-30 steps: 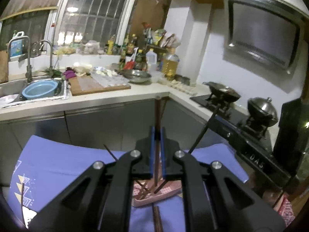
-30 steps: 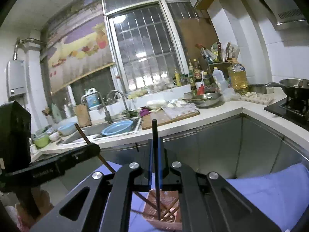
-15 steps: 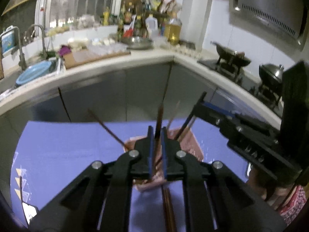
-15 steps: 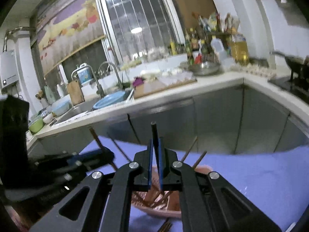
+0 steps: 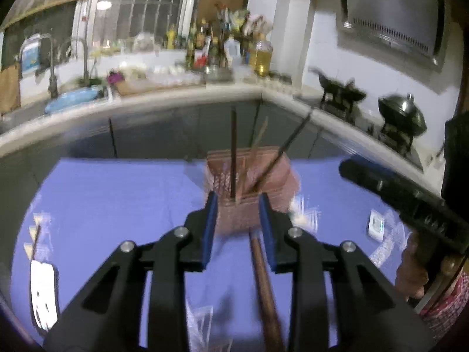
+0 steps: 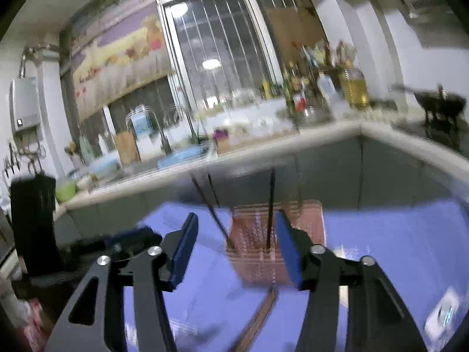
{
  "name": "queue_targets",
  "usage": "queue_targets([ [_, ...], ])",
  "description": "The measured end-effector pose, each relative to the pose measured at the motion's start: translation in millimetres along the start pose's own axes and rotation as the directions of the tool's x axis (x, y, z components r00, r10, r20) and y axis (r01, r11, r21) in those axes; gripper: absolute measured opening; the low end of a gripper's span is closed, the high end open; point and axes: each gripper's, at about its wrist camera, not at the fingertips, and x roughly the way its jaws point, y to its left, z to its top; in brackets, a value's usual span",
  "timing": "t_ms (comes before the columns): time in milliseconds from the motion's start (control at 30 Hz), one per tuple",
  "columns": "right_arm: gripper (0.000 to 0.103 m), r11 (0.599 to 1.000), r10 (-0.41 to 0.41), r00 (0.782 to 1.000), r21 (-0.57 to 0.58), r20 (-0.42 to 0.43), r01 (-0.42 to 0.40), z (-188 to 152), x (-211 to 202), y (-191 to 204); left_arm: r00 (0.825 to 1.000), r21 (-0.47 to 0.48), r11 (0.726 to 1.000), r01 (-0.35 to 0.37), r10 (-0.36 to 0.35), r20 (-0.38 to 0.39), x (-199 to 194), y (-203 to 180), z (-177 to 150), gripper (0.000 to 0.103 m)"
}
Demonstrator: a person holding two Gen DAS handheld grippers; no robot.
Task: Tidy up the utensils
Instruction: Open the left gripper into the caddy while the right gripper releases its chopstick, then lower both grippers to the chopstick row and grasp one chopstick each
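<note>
A pink mesh utensil holder (image 5: 272, 176) stands on the blue tablecloth (image 5: 117, 205) with several dark chopsticks upright or leaning in it. My left gripper (image 5: 237, 196) is just in front of it, jaws opening; a dark chopstick (image 5: 233, 152) stands free in the holder beyond the pads. A brown pair of chopsticks (image 5: 263, 278) lies on the cloth under the gripper. In the right wrist view, my right gripper (image 6: 234, 214) is also opening at the holder (image 6: 304, 234); a released chopstick (image 6: 271, 205) stands inside, touching neither pad. The brown pair (image 6: 258, 319) lies below.
A kitchen counter (image 5: 164, 95) with a sink, bottles and a cutting board runs behind the table. A stove with woks (image 5: 401, 117) is at the right. A small white item (image 5: 376, 228) and a white card (image 5: 41, 293) lie on the cloth. The other gripper (image 5: 404, 199) is close at right.
Both grippers came down to the holder. Their jaws, shut on upright chopsticks before, have parted, and the chopsticks now stand loose in the holder.
</note>
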Motion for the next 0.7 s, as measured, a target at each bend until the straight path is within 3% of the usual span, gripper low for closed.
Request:
queue_targets([
  [100, 0.024, 0.997, -0.036, 0.980, 0.056, -0.198, 0.048, -64, 31, -10, 0.990, -0.035, 0.999, 0.011, -0.016, -0.142, 23, 12, -47, 0.027],
  [200, 0.020, 0.989, -0.049, 0.949, 0.117, -0.311, 0.090, -108, 53, -19, 0.964, -0.103, 0.995, 0.011, -0.038, -0.263, 45, 25, -83, 0.027],
  [433, 0.020, 0.991, -0.047, 0.918, 0.095, -0.393, 0.091, -138, 75, -2, 0.935, -0.109, 0.994, 0.026, -0.063, -0.350, 60, 17, -123, 0.027],
  [567, 0.020, 0.987, -0.142, 0.917, 0.016, -0.373, 0.159, -140, 73, 5, 0.930, -0.084, 0.996, 0.031, -0.060, -0.364, 62, 6, -130, 0.027],
  [700, 0.020, 0.981, -0.172, 0.916, 0.024, -0.363, 0.194, -141, 66, -4, 0.928, -0.056, 0.998, 0.029, -0.048, -0.369, 65, 0, -133, 0.027],
])
